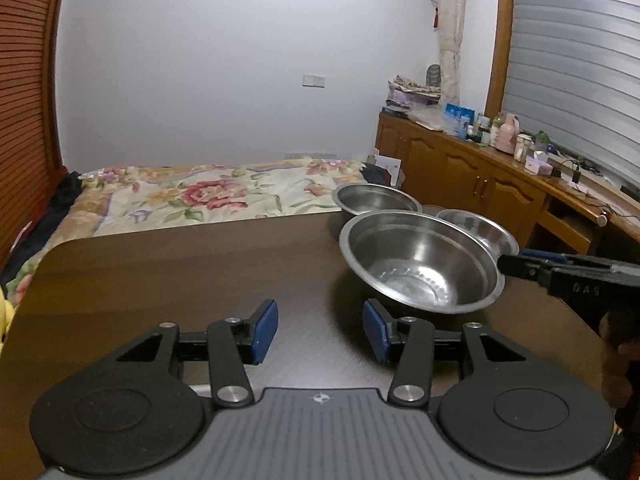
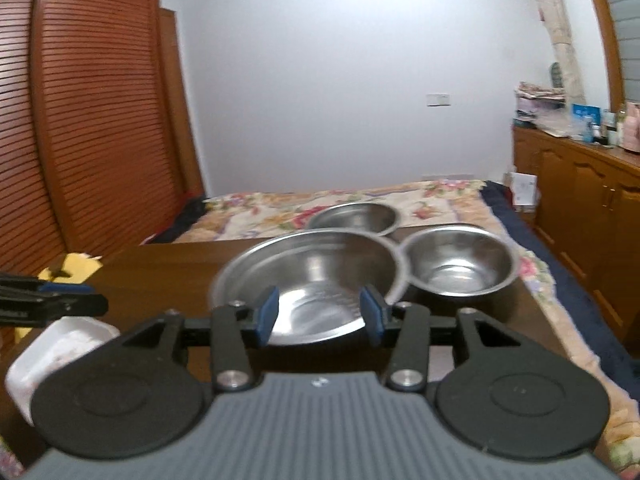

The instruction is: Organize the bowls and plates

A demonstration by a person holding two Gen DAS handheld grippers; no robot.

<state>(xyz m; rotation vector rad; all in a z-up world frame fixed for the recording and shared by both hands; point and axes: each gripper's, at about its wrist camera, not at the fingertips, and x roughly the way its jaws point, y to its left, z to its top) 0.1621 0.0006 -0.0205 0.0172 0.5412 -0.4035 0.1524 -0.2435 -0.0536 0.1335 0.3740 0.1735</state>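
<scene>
Three steel bowls stand on the dark wooden table [image 1: 180,264]. The large bowl [image 1: 420,264] is nearest; it also shows in the right wrist view [image 2: 316,280]. A medium bowl [image 2: 460,264] sits to its right and a smaller bowl [image 2: 356,218] behind, near the far edge. My left gripper [image 1: 320,330] is open and empty, low over the table left of the large bowl. My right gripper [image 2: 320,314] is open, its blue pads on either side of the large bowl's near rim. In the left wrist view it reaches the bowl's right rim [image 1: 516,264].
A white foam tray [image 2: 52,352] lies on the table at the left, with a yellow object [image 2: 76,266] beyond it. A bed with a floral cover [image 1: 208,196] lies behind the table. A wooden cabinet [image 1: 480,184] runs along the right wall.
</scene>
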